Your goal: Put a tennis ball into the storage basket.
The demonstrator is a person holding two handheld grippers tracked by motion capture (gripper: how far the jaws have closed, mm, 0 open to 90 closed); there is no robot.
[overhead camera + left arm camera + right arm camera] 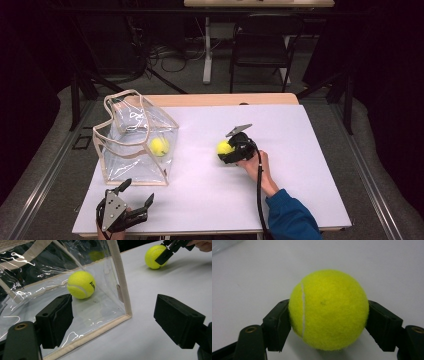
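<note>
A clear plastic bag (135, 137) with beige trim (122, 282) stands open-topped on the left of the white table (300, 150). One yellow tennis ball (159, 146) (81, 285) lies inside it, near its right wall. A second tennis ball (224, 147) (329, 310) (153, 256) is at table level in the middle, with my right gripper (227, 150) (328, 322) shut on it, a jaw pressed against each side. My left gripper (139, 191) (112, 315) is open at the front left edge, just short of the bag's near corner, with nothing between its jaws.
The table's right half and far side are bare white surface. Beyond the far edge stand a black folding chair (262, 42) and another table's white leg (207, 50), with cables on the floor. Dark curtains close off both sides.
</note>
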